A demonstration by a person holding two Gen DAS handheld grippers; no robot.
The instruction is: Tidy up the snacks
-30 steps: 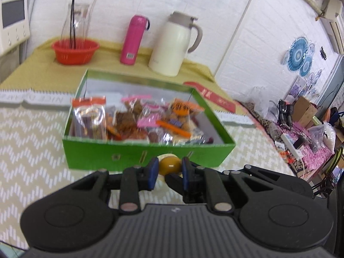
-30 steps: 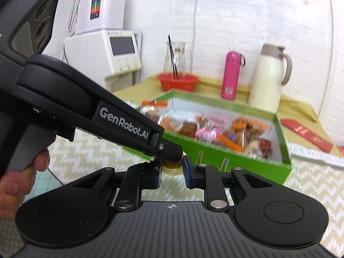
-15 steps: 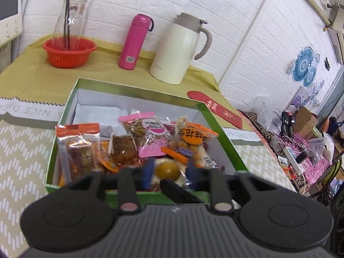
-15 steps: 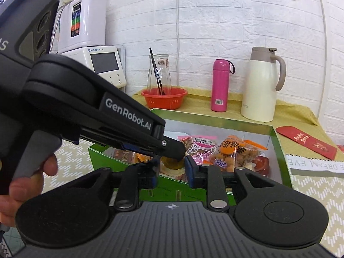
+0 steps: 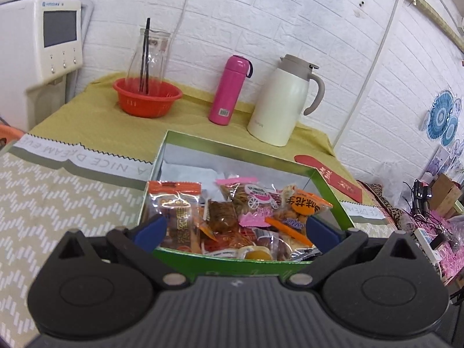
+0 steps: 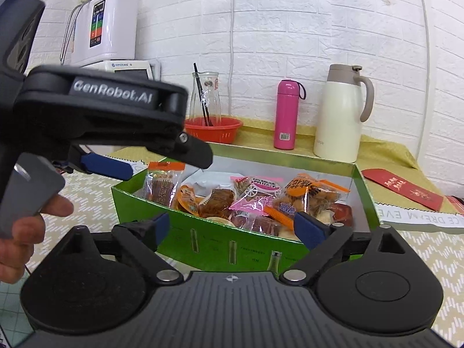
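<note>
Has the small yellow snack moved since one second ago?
Yes. The yellow snack went from in front of the green box, on the camera's side, to inside it, at its near wall. The left gripper is opening, empty.

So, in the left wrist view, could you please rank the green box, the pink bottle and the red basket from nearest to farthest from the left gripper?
1. Green box: directly ahead of the left gripper, its jaws opening.
2. Pink bottle: behind the box, centre.
3. Red basket: back left; nearly level with the bottle, so too close to call.
</note>
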